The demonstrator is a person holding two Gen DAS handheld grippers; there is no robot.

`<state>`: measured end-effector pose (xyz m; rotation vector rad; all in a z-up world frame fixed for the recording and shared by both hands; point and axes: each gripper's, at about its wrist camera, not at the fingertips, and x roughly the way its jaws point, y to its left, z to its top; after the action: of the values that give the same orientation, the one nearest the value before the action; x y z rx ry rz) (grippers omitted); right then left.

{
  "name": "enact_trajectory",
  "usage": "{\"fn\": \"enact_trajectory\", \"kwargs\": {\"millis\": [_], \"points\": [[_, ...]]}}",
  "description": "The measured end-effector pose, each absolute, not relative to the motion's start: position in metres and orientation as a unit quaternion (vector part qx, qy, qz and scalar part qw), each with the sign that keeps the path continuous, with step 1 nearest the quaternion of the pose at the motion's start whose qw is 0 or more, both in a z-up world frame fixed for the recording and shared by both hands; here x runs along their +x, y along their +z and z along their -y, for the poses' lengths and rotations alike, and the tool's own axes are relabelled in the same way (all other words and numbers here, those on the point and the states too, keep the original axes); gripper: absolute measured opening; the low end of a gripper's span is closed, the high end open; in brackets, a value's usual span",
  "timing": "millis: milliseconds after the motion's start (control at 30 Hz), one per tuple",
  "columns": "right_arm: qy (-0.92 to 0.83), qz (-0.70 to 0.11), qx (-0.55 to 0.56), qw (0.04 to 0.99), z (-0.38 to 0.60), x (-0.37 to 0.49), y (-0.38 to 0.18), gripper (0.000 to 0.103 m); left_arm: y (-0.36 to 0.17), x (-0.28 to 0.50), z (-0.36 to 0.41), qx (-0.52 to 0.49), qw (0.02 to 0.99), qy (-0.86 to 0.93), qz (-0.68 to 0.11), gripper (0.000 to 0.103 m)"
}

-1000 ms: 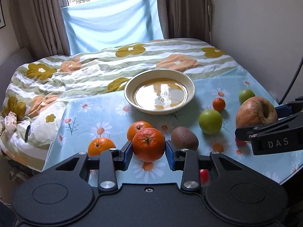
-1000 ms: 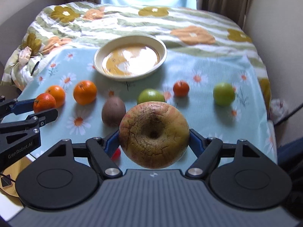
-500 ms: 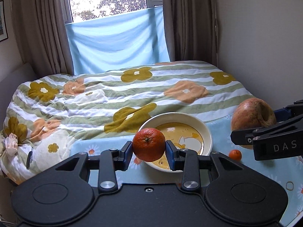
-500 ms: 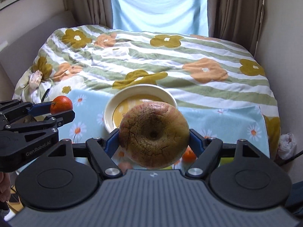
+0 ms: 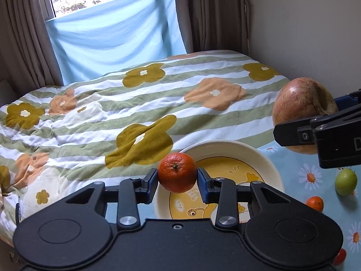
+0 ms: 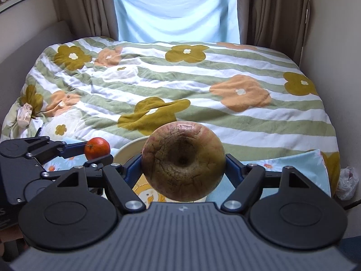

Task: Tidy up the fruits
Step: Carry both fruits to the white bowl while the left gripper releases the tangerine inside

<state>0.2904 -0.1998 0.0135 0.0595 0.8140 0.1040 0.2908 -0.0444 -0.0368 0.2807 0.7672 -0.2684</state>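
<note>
Fruits in transit: a small round orange mandarin [image 5: 177,172] and a large russet-brown, cracked-skinned apple [image 6: 183,160], each carried above a cream ceramic bowl with a yellow cartoon base [image 5: 266,158].

The left gripper [image 5: 177,181] is closed narrowly on the mandarin, blue pads pressing its two sides, stem end toward the camera; the fruit hangs over the bowl's near-left rim, so the bowl lies just ahead, below and to the right; the right gripper [image 6: 183,169] is spread wide around the apple, gripped across its breadth, calyx pit toward the camera, the bowl directly beneath; the left gripper appears lower and nearer the bowl; a green round fruit [image 5: 345,181] and a second small mandarin [image 5: 314,203] rest on the daisy-print blue cloth [image 5: 315,180], right of the bowl.
</note>
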Motion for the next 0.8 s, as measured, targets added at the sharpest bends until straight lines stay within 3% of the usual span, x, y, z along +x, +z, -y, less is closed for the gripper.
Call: {"fn": "enact_trajectory", "kwargs": {"millis": [600,633,700,800], "points": [[0.015,-0.437,0.057,0.898,0.221,0.340,-0.029,0.091,-0.103,0.352,0.077,0.169,0.877,-0.181,-0.412,0.044],[0.014,-0.436,0.056,0.898,0.222,0.340,-0.029,0.091,-0.103,0.352,0.078,0.173,0.877,-0.183,-0.409,0.048],[0.014,-0.435,0.057,0.898,0.222,0.341,-0.028,0.091,-0.102,0.351,0.078,0.177,0.879,-0.187,-0.402,0.087],[0.016,-0.434,0.057,0.899,0.223,0.342,-0.026,0.091,-0.093,0.344,0.074,0.178,0.883,-0.191,-0.389,0.095]]}}
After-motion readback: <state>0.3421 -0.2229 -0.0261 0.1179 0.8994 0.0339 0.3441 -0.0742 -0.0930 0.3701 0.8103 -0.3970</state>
